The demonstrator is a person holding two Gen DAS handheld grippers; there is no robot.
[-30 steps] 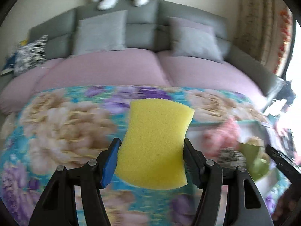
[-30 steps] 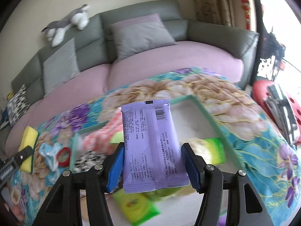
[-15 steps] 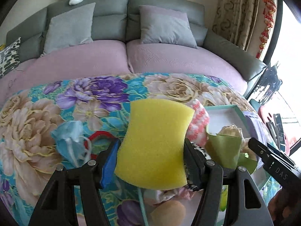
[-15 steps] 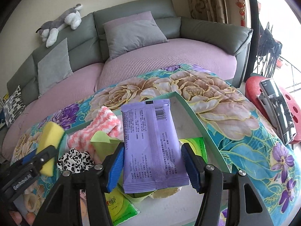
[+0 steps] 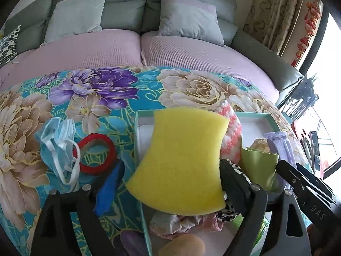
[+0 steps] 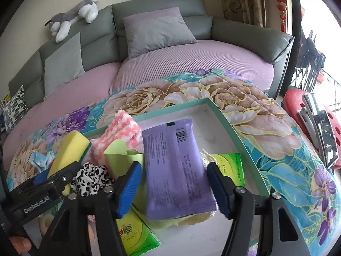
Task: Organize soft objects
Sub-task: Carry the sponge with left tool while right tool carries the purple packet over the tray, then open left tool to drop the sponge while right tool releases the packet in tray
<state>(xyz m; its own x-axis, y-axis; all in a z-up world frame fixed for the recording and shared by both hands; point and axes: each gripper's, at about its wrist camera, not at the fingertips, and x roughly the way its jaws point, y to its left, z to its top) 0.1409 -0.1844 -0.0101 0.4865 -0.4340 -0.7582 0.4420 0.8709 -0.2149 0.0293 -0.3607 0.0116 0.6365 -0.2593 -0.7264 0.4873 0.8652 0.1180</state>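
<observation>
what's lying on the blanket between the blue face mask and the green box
A red ring lies there on the floral blanket, between the crumpled blue face mask and the green-rimmed box, seen in the left wrist view.

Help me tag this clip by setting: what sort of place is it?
Most likely a home living room. A grey sofa with cushions and a plush dog on its back fills the far side, curtains hang by a bright window, and a floral cloth covers the work surface.

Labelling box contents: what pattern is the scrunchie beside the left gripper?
Black-and-white leopard-spotted fabric scrunchie, clearest in the right wrist view.
</observation>
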